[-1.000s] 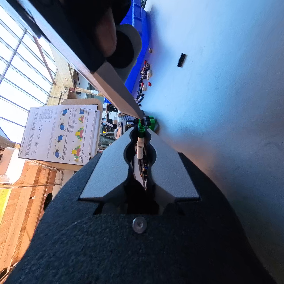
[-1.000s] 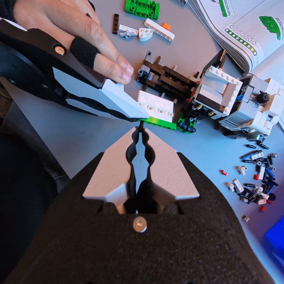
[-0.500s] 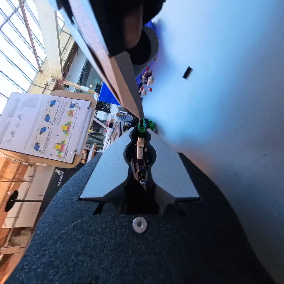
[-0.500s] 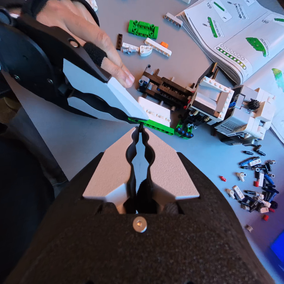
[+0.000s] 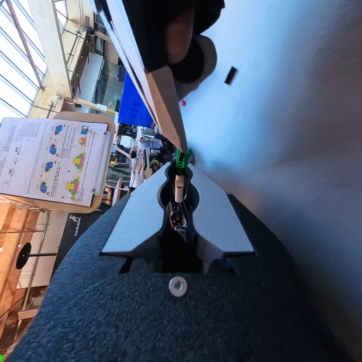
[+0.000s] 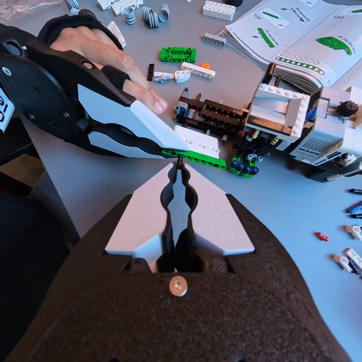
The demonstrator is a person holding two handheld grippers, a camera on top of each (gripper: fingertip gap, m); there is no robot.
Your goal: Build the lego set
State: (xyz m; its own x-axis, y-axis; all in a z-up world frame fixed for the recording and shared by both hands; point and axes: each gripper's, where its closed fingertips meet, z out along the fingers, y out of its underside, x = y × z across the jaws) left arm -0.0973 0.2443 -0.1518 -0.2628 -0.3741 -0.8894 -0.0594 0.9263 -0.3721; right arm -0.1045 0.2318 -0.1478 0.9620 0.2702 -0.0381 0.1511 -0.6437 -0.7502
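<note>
My left gripper point(image 5: 179, 167) is shut on the end of a long green beam point(image 5: 178, 162), seen end-on. In the right wrist view the left gripper point(image 6: 174, 151) comes in from the left and clamps that green beam point(image 6: 199, 159), which lies along a white panel point(image 6: 197, 141). My right gripper point(image 6: 179, 166) is shut on a small black pin point(image 6: 180, 158) whose tip touches the beam's side near the clamped end. The right gripper also shows in the left wrist view point(image 5: 181, 151), its tip against the beam. The white truck model point(image 6: 305, 125) stands just right of the panel.
An open instruction booklet point(image 6: 305, 39) lies at the far right. A green frame piece point(image 6: 177, 54), white beams point(image 6: 197, 70) and grey wheels point(image 6: 150, 14) lie beyond the hand. Small loose pins point(image 6: 352, 233) lie at the right edge. A picture board point(image 5: 52, 160) stands off the table. My two grippers' fingertips are within a few centimetres of each other.
Both grippers have stayed shut and together at the beam. The right wrist view has drawn back and tilted, showing more of the far table. The left wrist view has swung slightly.
</note>
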